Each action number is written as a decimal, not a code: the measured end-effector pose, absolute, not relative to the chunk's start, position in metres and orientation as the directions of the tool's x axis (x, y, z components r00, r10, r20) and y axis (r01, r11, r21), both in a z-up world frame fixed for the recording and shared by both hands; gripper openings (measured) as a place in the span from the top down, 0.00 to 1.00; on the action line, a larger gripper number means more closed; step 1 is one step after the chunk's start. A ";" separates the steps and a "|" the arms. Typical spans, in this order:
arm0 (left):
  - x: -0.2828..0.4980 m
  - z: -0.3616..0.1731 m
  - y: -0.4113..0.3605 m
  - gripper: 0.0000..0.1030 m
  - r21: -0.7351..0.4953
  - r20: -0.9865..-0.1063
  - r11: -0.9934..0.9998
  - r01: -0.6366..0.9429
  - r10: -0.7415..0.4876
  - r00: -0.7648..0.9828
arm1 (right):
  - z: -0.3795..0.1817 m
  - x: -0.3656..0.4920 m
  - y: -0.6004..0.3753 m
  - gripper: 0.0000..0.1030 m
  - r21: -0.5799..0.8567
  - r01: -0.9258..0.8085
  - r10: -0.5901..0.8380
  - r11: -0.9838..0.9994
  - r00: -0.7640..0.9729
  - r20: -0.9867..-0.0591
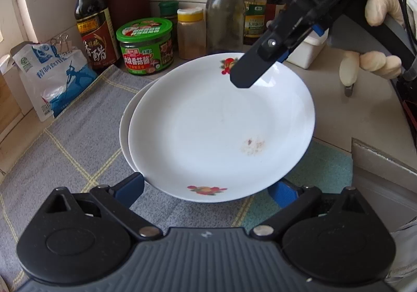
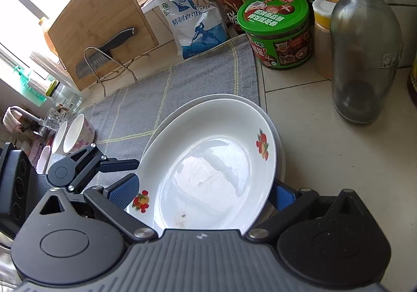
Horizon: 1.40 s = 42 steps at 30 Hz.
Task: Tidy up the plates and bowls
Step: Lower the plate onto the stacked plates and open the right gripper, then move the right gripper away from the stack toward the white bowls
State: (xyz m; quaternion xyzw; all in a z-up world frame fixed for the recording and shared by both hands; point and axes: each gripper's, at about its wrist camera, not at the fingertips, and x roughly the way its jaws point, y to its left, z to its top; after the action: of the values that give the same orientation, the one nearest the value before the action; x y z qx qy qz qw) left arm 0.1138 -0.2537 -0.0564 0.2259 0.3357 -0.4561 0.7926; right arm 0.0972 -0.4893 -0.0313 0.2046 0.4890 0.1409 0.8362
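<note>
The left hand-held gripper (image 1: 206, 191) stands wide open, its fingers flanking the near rim of the top plate (image 1: 221, 125). The right hand-held gripper (image 2: 206, 191), also spread wide, straddles the opposite rim. The two stacked plates overhang the grey mat's (image 2: 146, 99) edge onto bare worktop (image 2: 325, 161); jars crowd beyond.

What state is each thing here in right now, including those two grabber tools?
Top plate: stacked on another plate, small stain inside.
Lower plate: underneath, on the grey cloth.
Left gripper: open around the plates.
Right gripper: open around the top plate.
Clear bottle: capped, nearly empty.
</note>
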 end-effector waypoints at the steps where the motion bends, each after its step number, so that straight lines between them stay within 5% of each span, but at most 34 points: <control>1: 0.113 -0.056 -0.254 0.03 0.057 -0.737 0.480 0.876 -0.572 0.361 | -0.031 0.096 -0.489 0.00 0.477 -0.033 0.432 0.878 0.484 -0.761; 26: 0.109 -0.059 -0.252 0.02 0.023 -0.722 0.538 0.843 -0.574 0.387 | -0.026 0.077 -0.478 0.00 0.336 -0.020 0.298 0.942 0.511 -0.806; 42: 0.084 -0.025 -0.213 0.01 0.017 -0.591 0.716 0.698 -0.556 0.585 | 0.011 0.084 -0.442 0.00 0.221 -0.111 0.230 0.969 0.737 -0.635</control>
State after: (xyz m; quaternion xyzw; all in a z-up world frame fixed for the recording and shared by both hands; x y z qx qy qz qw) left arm 0.0837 -0.2125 -0.0255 0.1246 0.2850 -0.3555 0.8814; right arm 0.0839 -0.4420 0.0111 0.0843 0.3505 0.0918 0.9282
